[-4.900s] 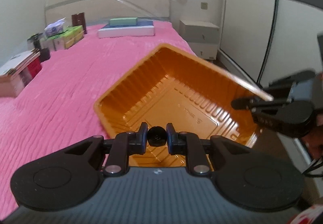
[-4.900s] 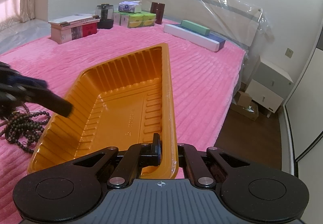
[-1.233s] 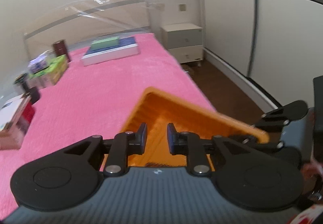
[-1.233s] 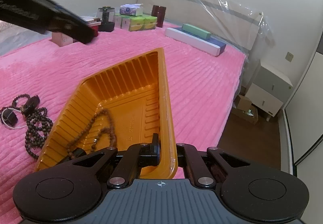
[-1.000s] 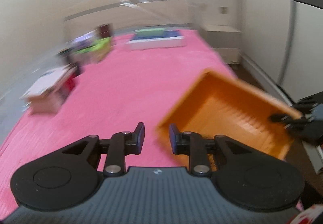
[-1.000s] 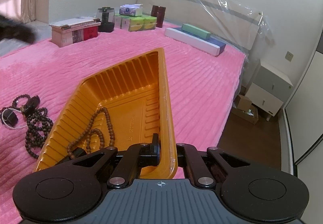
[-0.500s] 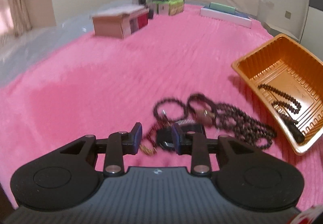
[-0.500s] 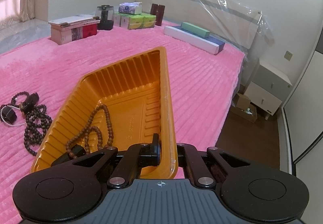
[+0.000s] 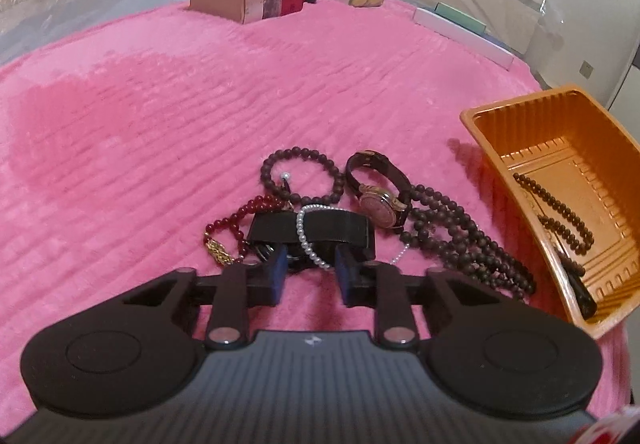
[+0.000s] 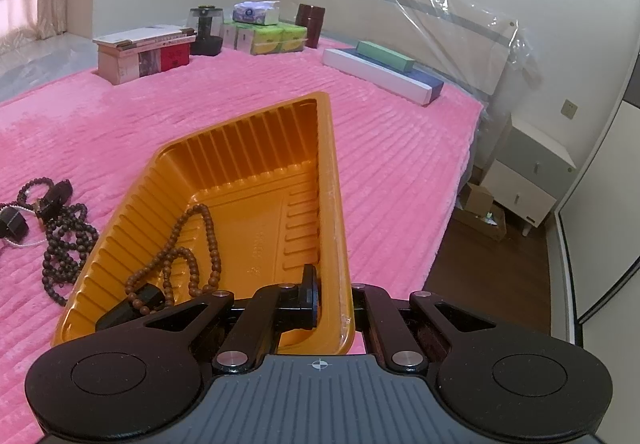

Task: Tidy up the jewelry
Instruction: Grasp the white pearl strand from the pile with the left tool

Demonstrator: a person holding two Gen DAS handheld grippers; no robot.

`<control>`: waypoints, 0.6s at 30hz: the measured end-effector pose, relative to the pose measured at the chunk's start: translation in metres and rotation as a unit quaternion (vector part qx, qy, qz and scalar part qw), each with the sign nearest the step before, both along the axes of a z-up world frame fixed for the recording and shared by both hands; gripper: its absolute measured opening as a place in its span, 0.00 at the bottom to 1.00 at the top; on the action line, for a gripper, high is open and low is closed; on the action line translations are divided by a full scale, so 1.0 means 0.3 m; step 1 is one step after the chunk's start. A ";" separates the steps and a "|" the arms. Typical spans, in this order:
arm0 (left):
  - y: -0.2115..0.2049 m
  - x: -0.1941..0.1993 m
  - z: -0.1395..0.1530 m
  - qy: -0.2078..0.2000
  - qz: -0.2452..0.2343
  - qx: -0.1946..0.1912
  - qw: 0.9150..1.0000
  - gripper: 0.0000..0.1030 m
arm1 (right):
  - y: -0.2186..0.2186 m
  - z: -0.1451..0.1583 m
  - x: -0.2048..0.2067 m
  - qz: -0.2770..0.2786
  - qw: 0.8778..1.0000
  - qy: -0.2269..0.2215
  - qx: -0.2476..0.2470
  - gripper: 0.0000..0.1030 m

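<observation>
A pile of jewelry lies on the pink bedspread: a black band (image 9: 310, 228) with a white pearl bracelet (image 9: 305, 234) over it, a red bead bracelet (image 9: 236, 219), a dark bead bracelet (image 9: 302, 175), a watch (image 9: 378, 199) and a long dark bead string (image 9: 464, 240). My left gripper (image 9: 310, 272) is open, just short of the black band. The orange tray (image 10: 256, 203) holds a brown bead necklace (image 10: 188, 264); the tray also shows in the left wrist view (image 9: 560, 179). My right gripper (image 10: 334, 304) is shut on the tray's near rim.
Boxes and books (image 10: 144, 51), tissue packs (image 10: 264, 31) and a long white box (image 10: 380, 75) line the far edge of the bed. A nightstand (image 10: 528, 171) and wooden floor lie to the right, past the bed edge.
My left gripper dropped the brown bead necklace in the tray, swung left to the jewelry pile and came down close to the black band. The right gripper kept hold of the tray.
</observation>
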State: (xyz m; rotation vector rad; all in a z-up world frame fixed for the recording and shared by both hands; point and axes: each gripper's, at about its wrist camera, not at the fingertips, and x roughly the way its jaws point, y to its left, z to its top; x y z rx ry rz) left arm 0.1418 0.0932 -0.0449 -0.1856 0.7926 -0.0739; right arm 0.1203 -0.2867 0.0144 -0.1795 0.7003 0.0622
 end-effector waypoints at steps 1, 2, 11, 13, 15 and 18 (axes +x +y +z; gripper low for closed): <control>0.001 0.004 -0.004 0.002 0.001 -0.003 1.000 0.10 | -0.001 0.000 0.001 0.000 1.000 0.000 0.000 0.04; 0.000 0.007 -0.005 0.004 0.000 -0.003 1.000 0.03 | -0.002 -0.001 0.001 -0.001 1.000 0.000 0.000 0.04; -0.025 -0.032 0.143 -0.035 -0.049 0.024 0.998 0.02 | 0.000 -0.003 0.002 -0.002 1.000 -0.001 0.001 0.04; -0.038 -0.032 0.199 -0.049 -0.062 0.030 0.996 0.02 | 0.001 -0.001 0.001 -0.001 1.000 -0.002 0.001 0.04; -0.051 -0.031 0.250 -0.064 -0.075 0.037 0.994 0.02 | 0.006 0.002 -0.002 0.000 1.000 -0.003 0.000 0.04; -0.072 -0.032 0.312 -0.083 -0.091 0.045 0.991 0.02 | 0.007 0.005 -0.004 0.001 1.000 -0.004 0.000 0.04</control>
